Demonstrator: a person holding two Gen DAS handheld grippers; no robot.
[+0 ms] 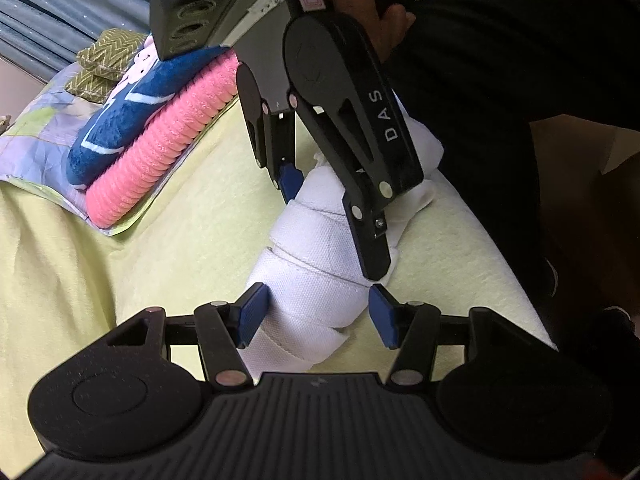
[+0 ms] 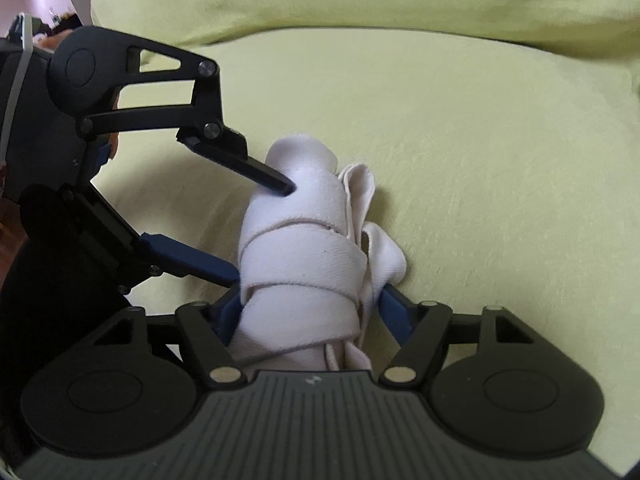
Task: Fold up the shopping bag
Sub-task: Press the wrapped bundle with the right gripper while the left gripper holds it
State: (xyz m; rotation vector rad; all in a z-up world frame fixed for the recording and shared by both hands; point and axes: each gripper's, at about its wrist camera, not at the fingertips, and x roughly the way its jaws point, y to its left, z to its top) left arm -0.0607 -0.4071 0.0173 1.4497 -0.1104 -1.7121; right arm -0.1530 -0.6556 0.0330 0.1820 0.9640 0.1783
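Nearest the left wrist camera, the left gripper (image 1: 316, 316) has its jaws set fairly wide around the near end of the shopping bag (image 1: 316, 280); both blue pads (image 1: 252, 314) sit right at the cloth, but whether they press it or only bracket it is hard to tell. The bag is already a tight white roll, bound round by its own strap (image 2: 304, 248) and lying on the yellow-green bed cover (image 2: 460, 160).

In the right wrist view, the right gripper (image 2: 310, 316) has its jaws closed in on the other end of the roll, with loose cloth bunched between them. The fold itself looks nearly finished. I judge the step in hand to be securing the bundle: the next move likely calls for tucking the loose strap end under a wrap while one gripper pins the roll against unrolling.

Beyond the roll, folded towels (image 1: 160, 128) sit well apart. The strap's free end is hidden under the grippers, and the person's dark sleeve (image 1: 520, 60) blocks the far right.
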